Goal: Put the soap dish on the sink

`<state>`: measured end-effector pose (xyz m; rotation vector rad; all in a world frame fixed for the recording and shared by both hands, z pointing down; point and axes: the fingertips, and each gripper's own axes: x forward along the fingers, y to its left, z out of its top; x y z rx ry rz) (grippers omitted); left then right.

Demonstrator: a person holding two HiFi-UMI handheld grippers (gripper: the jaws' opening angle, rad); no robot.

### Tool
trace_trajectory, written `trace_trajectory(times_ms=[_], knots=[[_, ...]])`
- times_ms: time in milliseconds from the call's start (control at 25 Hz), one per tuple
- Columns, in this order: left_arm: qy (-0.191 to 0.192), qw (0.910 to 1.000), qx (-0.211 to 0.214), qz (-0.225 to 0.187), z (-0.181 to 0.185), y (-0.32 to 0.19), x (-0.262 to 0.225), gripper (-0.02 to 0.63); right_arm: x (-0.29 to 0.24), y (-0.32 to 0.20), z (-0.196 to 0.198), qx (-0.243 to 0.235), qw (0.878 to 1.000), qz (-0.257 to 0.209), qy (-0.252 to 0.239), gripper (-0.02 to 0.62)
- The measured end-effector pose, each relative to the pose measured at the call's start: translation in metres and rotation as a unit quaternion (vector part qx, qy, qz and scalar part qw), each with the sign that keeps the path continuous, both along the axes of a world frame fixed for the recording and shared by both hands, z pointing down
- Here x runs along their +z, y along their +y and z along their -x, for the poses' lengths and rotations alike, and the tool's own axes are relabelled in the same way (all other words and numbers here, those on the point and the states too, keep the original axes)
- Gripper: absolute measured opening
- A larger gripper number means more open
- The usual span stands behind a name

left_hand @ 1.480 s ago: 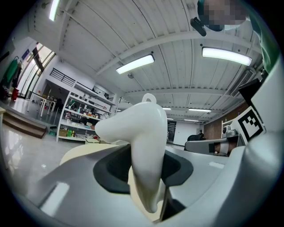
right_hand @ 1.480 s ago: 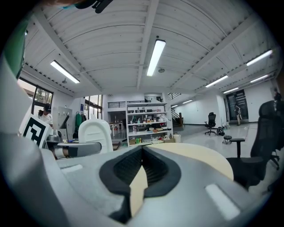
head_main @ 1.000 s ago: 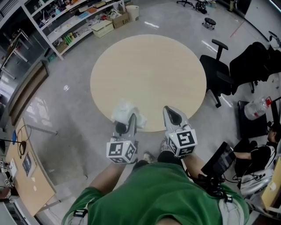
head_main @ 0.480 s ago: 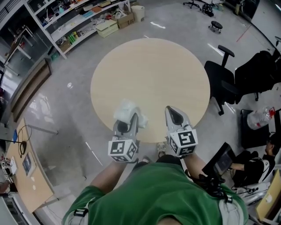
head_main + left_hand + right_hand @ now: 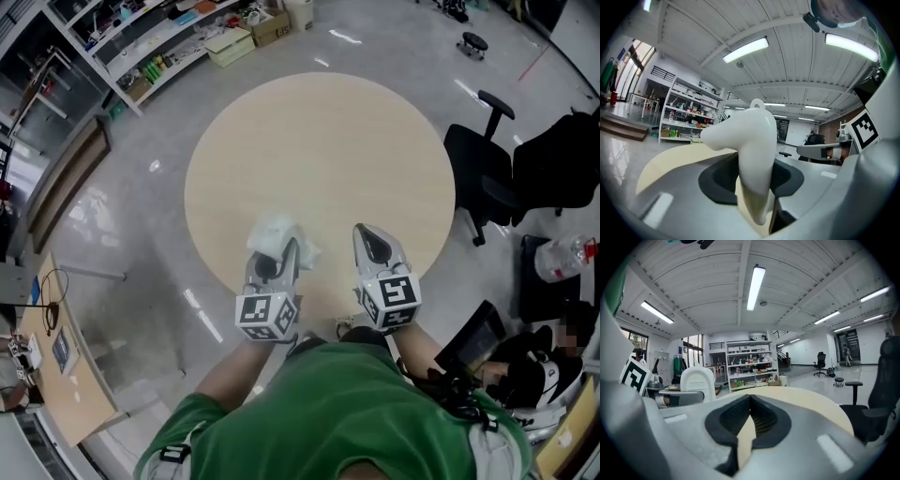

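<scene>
**A:** In the head view, what is sitting around the tongs?

**B:** The left tongs (image 5: 279, 261) are gripping the white soap dish (image 5: 275, 234) above the near edge of the round bench (image 5: 319, 141). The right tongs (image 5: 373, 246) are hovering just beside them on the right, clenched on nothing. A black office chair (image 5: 483, 178) is standing right of the bench. Shelves (image 5: 150, 52) are running along the far left, and a side desk (image 5: 56, 375) is showing at the near left.

**A:** And in the left gripper view?

**B:** The soap dish (image 5: 752, 145) is standing upright between the jaws, pinched at its lower end. It is filling the middle and hiding much of the room beyond. The right tongs (image 5: 825, 151) are poking in from the right, near the dish but apart from it.

**A:** And the right gripper view?

**B:** The jaws are meeting at their tips with nothing between them. The bench (image 5: 811, 404) is spreading out just beyond them. The soap dish (image 5: 697, 380) is showing at the left, the shelves (image 5: 750, 364) are standing far behind, and the office chair (image 5: 881, 380) is crowding the right edge.
</scene>
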<state>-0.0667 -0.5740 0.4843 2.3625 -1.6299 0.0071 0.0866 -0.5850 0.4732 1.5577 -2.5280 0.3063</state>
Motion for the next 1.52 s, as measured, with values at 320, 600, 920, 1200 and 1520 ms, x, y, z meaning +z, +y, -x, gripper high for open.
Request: trace_trajectory(times_ms=[320, 600, 920, 1200, 1520], knots=[[-0.01, 0.9983, -0.002, 0.058, -0.021, -0.032, 0.05, 0.153, 0.04, -0.032, -0.014, -0.012, 0.999, 0.047, 0.009, 0.003], [-0.016, 0.9931, 0.007, 0.116, -0.032, -0.057, 0.096, 0.153, 0.082, -0.056, -0.018, -0.022, 0.995, 0.091, 0.022, 0.003], [-0.011, 0.9829, 0.025, 0.182, -0.051, -0.076, 0.147, 0.153, 0.124, -0.074, -0.027, -0.026, 0.991, 0.132, 0.025, 0.003], [0.014, 0.9673, 0.032, 0.251, -0.058, -0.085, 0.185, 0.153, 0.147, -0.083, -0.029, -0.032, 0.987, 0.158, 0.027, 0.003], [0.047, 0.9519, 0.03, 0.301, -0.059, -0.09, 0.21, 0.153, 0.163, -0.088, -0.032, -0.035, 0.983, 0.177, 0.024, 0.002]])
